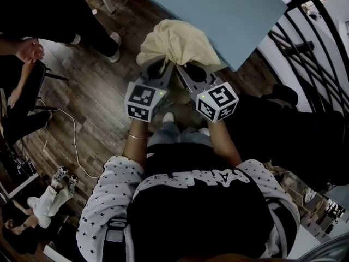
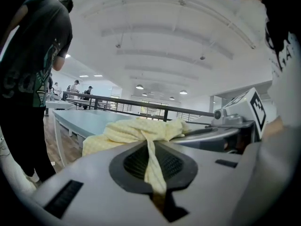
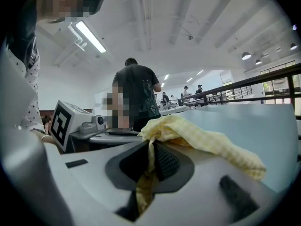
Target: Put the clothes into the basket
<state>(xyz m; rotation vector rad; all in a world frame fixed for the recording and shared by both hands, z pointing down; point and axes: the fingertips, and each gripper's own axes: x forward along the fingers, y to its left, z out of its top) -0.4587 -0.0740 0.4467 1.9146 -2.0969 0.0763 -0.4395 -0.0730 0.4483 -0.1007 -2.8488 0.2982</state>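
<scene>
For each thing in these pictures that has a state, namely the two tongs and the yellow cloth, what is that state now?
left tongs, shut on a fold of the yellow cloth
right tongs, shut on another fold of the same cloth
yellow cloth, crumpled in a bunch, gripped by both tongs at once

A pale blue table stands on a dark wooden plank floor. A thin white cable trails across the planks at the left. A yellow cloth overlaps the table's near edge; whether it rests there cannot be told.
</scene>
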